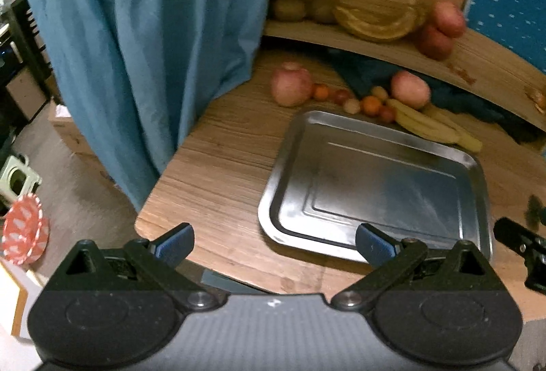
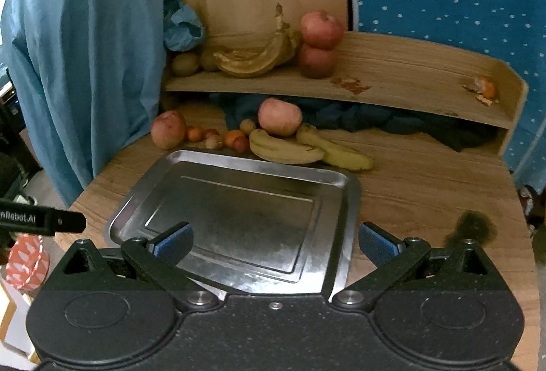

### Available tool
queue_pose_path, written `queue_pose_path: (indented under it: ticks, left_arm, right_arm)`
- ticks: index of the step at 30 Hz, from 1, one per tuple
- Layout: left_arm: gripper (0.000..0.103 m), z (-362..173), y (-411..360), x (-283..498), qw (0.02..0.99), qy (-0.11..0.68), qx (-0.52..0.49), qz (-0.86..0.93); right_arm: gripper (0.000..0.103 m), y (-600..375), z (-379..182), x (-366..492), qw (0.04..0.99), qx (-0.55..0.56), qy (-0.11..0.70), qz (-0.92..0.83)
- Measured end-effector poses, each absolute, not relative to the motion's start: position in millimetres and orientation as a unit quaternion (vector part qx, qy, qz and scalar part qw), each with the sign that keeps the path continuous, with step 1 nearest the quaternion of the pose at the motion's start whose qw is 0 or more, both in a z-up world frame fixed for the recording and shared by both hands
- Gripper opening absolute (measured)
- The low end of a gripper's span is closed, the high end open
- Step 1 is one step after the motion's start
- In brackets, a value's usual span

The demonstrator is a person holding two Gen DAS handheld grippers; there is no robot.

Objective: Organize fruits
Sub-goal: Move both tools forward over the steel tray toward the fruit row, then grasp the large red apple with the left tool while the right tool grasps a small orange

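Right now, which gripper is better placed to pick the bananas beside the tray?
Probably the right gripper. It is open and faces the tray squarely, with the bananas just beyond the far right rim. The left gripper, also open, sits off the tray's left corner, farther away.

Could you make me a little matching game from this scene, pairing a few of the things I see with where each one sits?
Things:
1. metal tray
2. two stacked red apples
3. yellow bananas
4. orange peel scrap

Places:
A. far right end of the upper shelf
B. on the tabletop just behind the tray
C. lying bare on the table, nearest the two open grippers
D. on the upper shelf, beside a browned bunch of bananas

Pairs: 1-C, 2-D, 3-B, 4-A
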State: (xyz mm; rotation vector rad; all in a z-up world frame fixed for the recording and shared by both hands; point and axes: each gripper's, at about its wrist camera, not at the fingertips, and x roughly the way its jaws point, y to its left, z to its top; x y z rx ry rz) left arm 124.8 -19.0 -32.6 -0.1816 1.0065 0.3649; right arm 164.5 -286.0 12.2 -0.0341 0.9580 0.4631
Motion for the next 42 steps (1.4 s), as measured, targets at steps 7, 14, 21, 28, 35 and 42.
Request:
queue_pose_path:
  ticks: [7,14,21,28,35,42]
  left_arm:
    - [0.103,-36.8,-8.3,154.2,0.847,0.496,-0.073,0.178]
    - [0.103,-45.4,8.5,200.4,0.846,0.507,-0.065,0.149]
    - [0.103,-55.0,24.5,243.3,0.847,0.518,-0.050,0.110]
    - [0.103,-64.7,49.6,274.5,0.847,0.523,-0.040,0.087]
    - [0.103,-76.9,68.6,296.8,0.848,0.526,-0.039,0.050]
    - [0.103,-83.2,74.4,312.2,0.850,0.525,-0.034,0.023]
  right_arm:
    - [0.102,-270.6,0.0,180.8,0.851,-0.017,0.471,0.233]
    - [0.102,-250.5,-8.4,209.0,0.851,-0.030,0.477,0.217]
    - [0.102,-226.2,-16.8,235.1,0.849,-0.035,0.491,0.193]
    - [0.102,-191.0,-12.9,247.4,0.856,-0.054,0.466,0.215]
    - [0.102,-158.8,-17.4,247.0,0.854,-0.083,0.472,0.203]
    - [0.102,-145.9,-20.8,249.6,0.852,-0.101,0.474,0.196]
